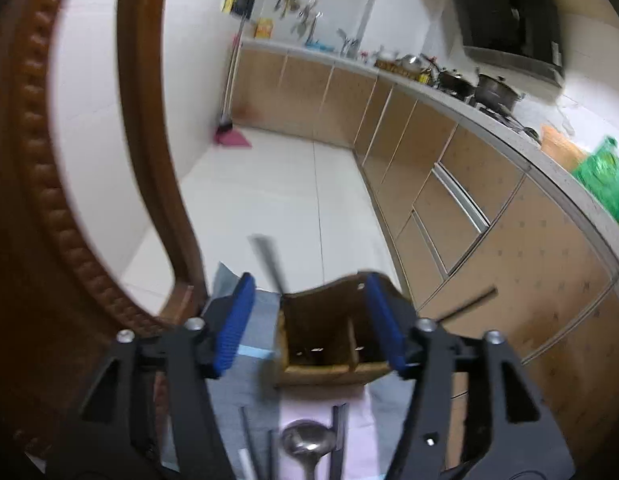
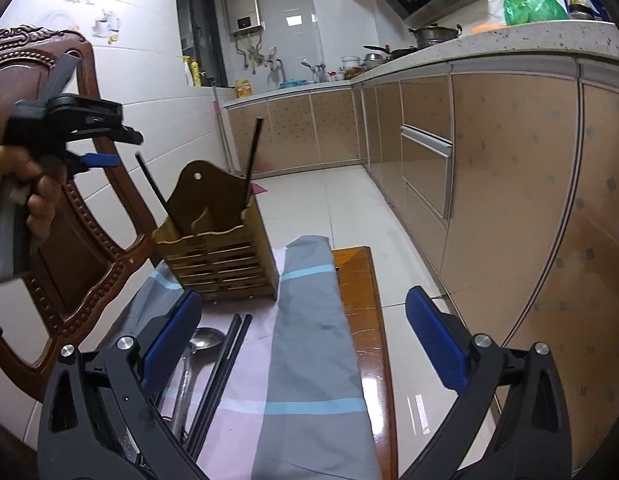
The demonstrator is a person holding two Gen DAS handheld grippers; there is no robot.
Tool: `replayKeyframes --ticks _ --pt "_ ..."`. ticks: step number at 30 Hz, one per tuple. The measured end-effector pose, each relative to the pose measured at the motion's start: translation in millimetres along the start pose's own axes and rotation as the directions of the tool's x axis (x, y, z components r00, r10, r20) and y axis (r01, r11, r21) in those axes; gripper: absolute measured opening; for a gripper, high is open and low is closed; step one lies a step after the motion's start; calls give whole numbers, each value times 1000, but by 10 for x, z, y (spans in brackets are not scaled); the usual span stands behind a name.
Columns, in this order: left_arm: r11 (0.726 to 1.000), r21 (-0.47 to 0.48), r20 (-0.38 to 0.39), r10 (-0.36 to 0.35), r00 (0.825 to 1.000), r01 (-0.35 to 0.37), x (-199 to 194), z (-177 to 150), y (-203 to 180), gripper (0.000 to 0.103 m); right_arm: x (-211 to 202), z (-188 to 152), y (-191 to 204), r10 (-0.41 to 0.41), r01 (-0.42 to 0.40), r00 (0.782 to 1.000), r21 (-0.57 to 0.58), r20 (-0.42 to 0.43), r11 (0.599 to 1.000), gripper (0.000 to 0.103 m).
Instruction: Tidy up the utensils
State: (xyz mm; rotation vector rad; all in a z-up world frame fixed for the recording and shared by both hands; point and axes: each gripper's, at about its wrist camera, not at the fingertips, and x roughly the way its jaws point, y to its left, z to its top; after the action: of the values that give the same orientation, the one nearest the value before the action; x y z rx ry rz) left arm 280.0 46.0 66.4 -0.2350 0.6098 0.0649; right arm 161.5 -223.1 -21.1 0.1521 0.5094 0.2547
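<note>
chopsticks (image 2: pixel 251 160) upright in wooden holder (image 2: pixel 225 256), both tongs (image 1: pixel 309 320) (image 2: pixel 305 344) released, empty

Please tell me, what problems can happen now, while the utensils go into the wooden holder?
1. The holder stands near the table's far edge, so a push from the left tool could tip it or slide it off.
2. Two black chopsticks lean outward in it; the open left tool above could catch one and flick it out.
3. The spoon and remaining chopsticks lie on loose cloth, which could bunch up when the right tool picks them.
</note>
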Motion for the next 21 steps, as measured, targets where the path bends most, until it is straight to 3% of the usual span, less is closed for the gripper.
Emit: replayKeyframes --ticks 3,7,11,14,18,21 --pt "997 71 52 36 998 -40 -388 -334 -39 86 -37 -9 72 16 -16 1000 -14 2 1000 99" --pt "986 143 71 74 995 -83 -862 -1004 -56 87 -81 -63 188 27 -27 1000 -50 -9 998 99" --pt "986 128 61 95 994 -103 -1081 -1568 8 87 -174 -138 303 53 -55 998 -74 -34 996 99" --pt "989 112 11 96 995 -96 -1097 -1949 61 87 -265 -204 394 62 -68 996 -113 -58 991 99" --pt "988 121 -63 104 993 -96 -997 -2177 113 87 -332 -326 434 44 -57 995 -155 -86 986 99" --pt "989 124 -75 95 993 -85 -983 -2212 149 87 -349 -409 405 37 -53 993 -146 -109 988 99"
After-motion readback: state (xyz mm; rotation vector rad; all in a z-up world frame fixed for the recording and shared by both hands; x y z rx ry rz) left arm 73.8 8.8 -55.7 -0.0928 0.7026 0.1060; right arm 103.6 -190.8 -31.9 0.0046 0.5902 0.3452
